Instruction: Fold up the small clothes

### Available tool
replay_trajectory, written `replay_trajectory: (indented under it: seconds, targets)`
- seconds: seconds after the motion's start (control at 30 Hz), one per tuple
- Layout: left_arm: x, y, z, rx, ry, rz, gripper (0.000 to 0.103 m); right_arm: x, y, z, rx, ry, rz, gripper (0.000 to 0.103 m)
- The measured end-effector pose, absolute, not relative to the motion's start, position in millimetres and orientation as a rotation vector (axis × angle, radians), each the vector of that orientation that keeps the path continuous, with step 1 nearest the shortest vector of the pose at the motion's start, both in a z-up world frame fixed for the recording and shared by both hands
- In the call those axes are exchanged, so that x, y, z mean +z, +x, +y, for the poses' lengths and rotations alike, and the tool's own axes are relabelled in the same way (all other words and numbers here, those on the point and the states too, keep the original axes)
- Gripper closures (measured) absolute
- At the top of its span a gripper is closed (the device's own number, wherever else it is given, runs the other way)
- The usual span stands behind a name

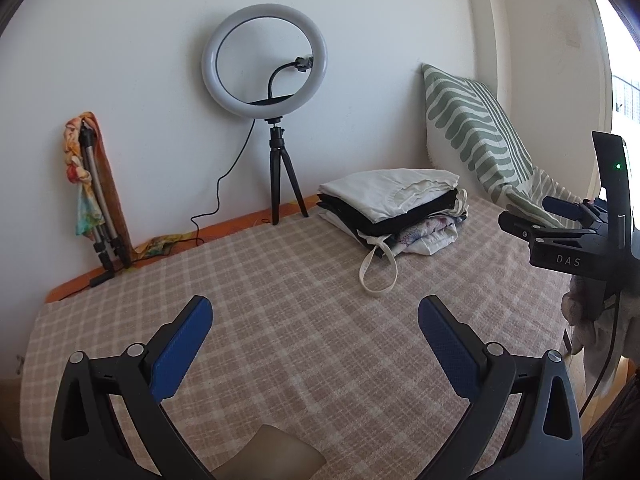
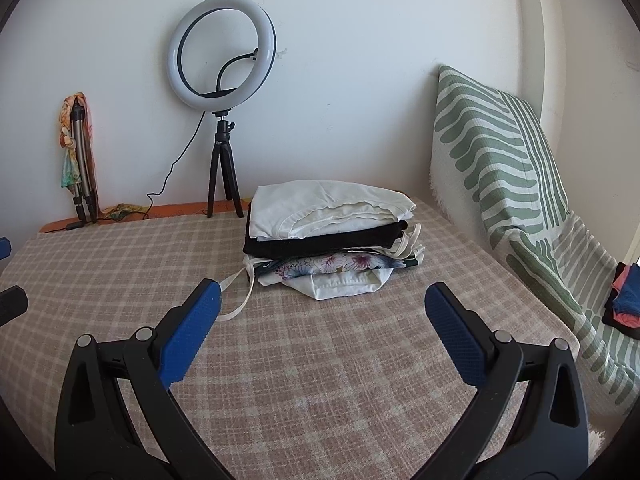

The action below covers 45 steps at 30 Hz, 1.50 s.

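A stack of folded clothes (image 1: 394, 210) sits on the plaid bed cover (image 1: 280, 300) toward the back right; white piece on top, black under it, floral and white below, a white strap loop hanging in front. The stack also shows in the right wrist view (image 2: 328, 232). My left gripper (image 1: 315, 312) is open and empty above the bare cover. My right gripper (image 2: 323, 296) is open and empty, just in front of the stack. The right gripper also appears at the right edge of the left wrist view (image 1: 560, 220).
A ring light on a black tripod (image 1: 266, 80) stands at the back by the wall, cable trailing left. A folded tripod with a colourful scarf (image 1: 94, 188) leans at back left. A green striped cushion (image 2: 500, 168) leans at right. Small coloured clothes (image 2: 626, 296) lie far right.
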<state>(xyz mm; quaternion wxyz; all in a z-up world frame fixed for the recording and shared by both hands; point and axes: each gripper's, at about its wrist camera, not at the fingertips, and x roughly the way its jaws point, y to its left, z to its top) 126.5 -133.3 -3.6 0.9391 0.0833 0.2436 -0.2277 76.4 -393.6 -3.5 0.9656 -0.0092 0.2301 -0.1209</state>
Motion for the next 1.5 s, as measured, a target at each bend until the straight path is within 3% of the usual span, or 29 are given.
replay_trajectory:
  seconds: [1.5]
  targets:
    - [9, 117, -131, -0.479, 0.171, 0.472, 0.001, -5, 77, -386, -0.241, -0.023, 0.467, 0.000]
